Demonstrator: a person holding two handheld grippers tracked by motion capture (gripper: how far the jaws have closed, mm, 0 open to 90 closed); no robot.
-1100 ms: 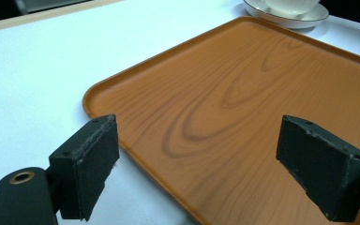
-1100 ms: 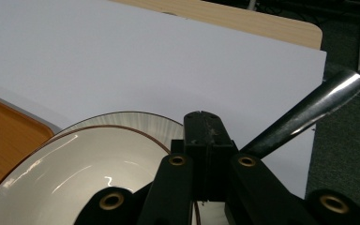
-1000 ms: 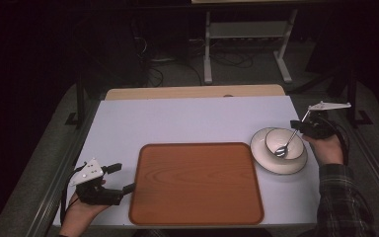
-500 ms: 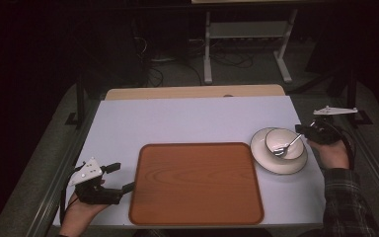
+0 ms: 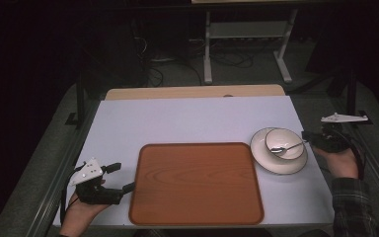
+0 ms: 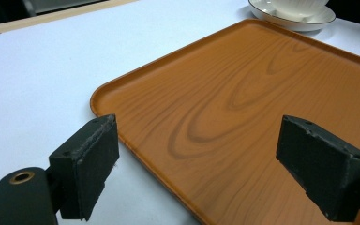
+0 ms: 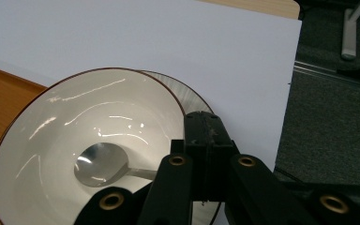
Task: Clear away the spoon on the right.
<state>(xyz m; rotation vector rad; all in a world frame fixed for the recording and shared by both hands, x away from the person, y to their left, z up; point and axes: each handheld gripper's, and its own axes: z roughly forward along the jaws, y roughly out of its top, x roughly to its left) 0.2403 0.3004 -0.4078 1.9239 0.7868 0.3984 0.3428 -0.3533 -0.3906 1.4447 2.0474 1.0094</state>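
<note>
The right gripper [image 7: 206, 140] is being held at the table's right edge, its black jaws pressed together on the handle of a metal spoon [image 7: 101, 166]. The spoon's polished oval head is being rested in the bottom of a glossy white bowl [image 7: 51, 140] with a thin dark rim. The bowl is being carried by a matching round saucer [image 5: 261, 158], just beside the right edge of the tray.

The left gripper [image 6: 199, 159] is being held low at the tray's near left corner, its jaws spread wide with nothing between them; their pads are showing a rough, matte black face. The tray [image 5: 197, 182] is rectangular with rounded corners and a raised lip, printed in orange-brown wood grain. It is being supported by a smooth white table top [image 5: 187, 121]. No readable writing or brand is being shown on any item.
</note>
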